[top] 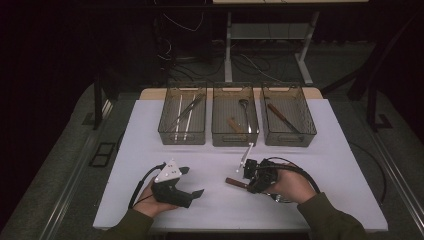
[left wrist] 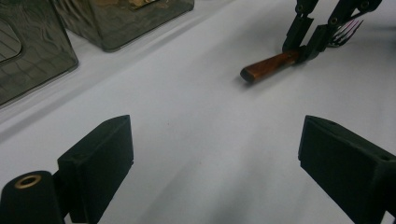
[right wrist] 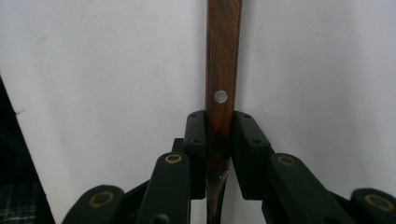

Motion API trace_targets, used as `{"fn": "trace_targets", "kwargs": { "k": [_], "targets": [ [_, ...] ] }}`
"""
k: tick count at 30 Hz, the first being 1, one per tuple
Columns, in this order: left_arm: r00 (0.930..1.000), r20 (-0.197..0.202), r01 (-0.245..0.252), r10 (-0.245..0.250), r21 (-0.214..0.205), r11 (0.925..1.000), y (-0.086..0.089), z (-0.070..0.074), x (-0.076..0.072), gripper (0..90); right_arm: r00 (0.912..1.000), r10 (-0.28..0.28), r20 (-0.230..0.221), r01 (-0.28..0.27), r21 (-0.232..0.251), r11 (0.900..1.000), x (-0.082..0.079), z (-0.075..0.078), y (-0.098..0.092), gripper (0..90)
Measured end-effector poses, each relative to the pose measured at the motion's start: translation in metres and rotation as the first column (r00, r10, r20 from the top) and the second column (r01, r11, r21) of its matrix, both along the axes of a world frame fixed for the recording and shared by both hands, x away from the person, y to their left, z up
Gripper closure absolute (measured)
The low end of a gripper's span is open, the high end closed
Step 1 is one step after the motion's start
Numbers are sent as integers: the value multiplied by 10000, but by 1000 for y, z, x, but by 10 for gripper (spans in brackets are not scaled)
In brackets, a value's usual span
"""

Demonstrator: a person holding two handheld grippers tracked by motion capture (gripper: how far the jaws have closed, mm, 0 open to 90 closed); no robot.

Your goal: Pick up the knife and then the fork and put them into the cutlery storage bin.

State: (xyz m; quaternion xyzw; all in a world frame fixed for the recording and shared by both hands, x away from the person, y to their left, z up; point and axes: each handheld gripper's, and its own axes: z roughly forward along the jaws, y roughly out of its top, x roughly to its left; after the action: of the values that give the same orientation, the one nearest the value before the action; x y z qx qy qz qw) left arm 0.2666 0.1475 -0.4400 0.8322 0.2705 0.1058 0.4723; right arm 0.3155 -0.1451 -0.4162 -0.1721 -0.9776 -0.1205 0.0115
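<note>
Three bins (top: 234,121) beyond the fork (top: 239,183)

This looks like a lab or recording room set up for testing, not a home or kitchen. A plain white table (top: 320,165) stands on a grey floor, ringed by black curtains that swallow the background. Beyond the right gripper (top: 251,172), on the table's far side, three identical smoky plastic bins (top: 235,137) sit in a tidy row, each holding sorted cutlery. Further past them, loose cables (top: 175,55) sprawl on the floor beside the white metal legs of another desk (top: 229,50). To the left of the left gripper (top: 192,182), off the table's edge, metal rails (top: 75,170) run along the floor
</note>
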Motion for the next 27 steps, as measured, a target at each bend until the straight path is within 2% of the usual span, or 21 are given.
{"fn": "trace_targets", "kwargs": {
  "k": [4, 6, 10, 12, 15, 20, 21, 22, 23, 24, 27],
  "targets": [
    [10000, 13, -11, 11, -44, 10000, 0, 0, 0, 89, 9988, -478, -135, 490, 998, 9938, 6, 6, -16, 772],
    [10000, 3, -39, 39, -44, 10000, -1, 0, -1, 89, 9970, -753, -202, 775, 1533, 9851, 10, 10, -25, 773],
    [10000, -12, -37, 37, -40, 10000, -1, 0, -1, 89, 9919, -1246, -263, 1272, 2466, 9607, 15, 16, -42, 773],
    [10000, -27, -44, 44, -59, 10000, -1, 0, -1, 91, 9848, -1677, -461, 1738, 2993, 9382, 16, 19, -51, 773],
    [10000, -17, -35, 35, -60, 10000, -1, 0, -1, 91, 9802, -1910, -522, 1971, 3451, 9176, 19, 23, -60, 773],
    [10000, -22, -29, 29, -67, 10000, -1, -1, -1, 91, 9733, -2192, -685, 2273, 4242, 8766, 23, 28, -73, 773],
    [10000, -20, -32, 32, -67, 10000, -1, -1, -1, 91, 9702, -2317, -716, 2392, 4398, 8656, 23, 29, -76, 773],
    [10000, -29, -30, 30, -60, 10000, -1, 0, -1, 92, 9698, -2348, -660, 2389, 4499, 8605, 24, 30, -78, 773],
    [10000, -20, -34, 34, -68, 10000, -1, 0, -1, 91, 9662, -2495, -654, 2508, 4637, 8497, 24, 31, -80, 773],
    [10000, -20, -34, 34, -54, 10000, -1, 0, -1, 92, 9639, -2592, -605, 2566, 4695, 8448, 24, 32, -82, 773],
    [10000, -18, -40, 40, -67, 10000, -1, 0, -1, 92, 9541, -2966, -414, 2759, 5065, 8169, 25, 36, -88, 773]
  ]
}}
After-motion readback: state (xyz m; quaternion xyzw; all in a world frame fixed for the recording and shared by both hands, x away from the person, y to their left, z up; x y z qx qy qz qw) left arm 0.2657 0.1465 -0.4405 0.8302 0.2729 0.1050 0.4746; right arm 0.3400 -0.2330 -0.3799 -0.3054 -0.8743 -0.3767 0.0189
